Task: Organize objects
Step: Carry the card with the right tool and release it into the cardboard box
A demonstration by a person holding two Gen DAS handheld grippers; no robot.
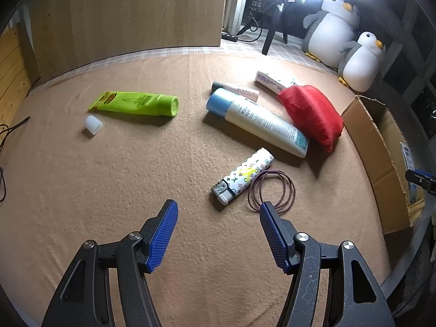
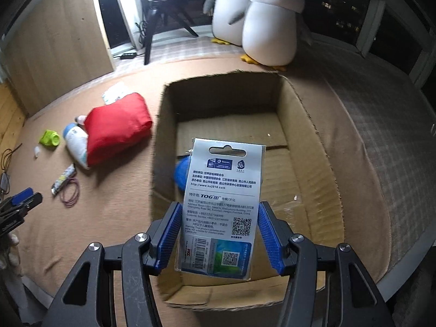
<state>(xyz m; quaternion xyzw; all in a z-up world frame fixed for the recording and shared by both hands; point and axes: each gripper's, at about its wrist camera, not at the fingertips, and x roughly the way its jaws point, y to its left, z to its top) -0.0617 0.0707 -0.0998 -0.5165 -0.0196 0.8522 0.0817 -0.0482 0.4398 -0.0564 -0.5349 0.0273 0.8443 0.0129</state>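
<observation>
Right wrist, tool (image 2: 219,234) tilted down, gripping packet (image 2: 220,204)

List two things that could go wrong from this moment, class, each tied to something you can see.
1. The right gripper pinches the flat packet only by its edges above the cardboard box; it could twist or slip.
2. The left gripper hangs open near the lighter, which touches the hair tie; grabbing one may drag the other.

The left wrist view looks steeply down, close over the tan blanket (image 1: 109,177). The right wrist view looks down into the cardboard box (image 2: 305,125). Both share the red pouch (image 1: 310,114), at two o'clock and ten o'clock respectively.
</observation>
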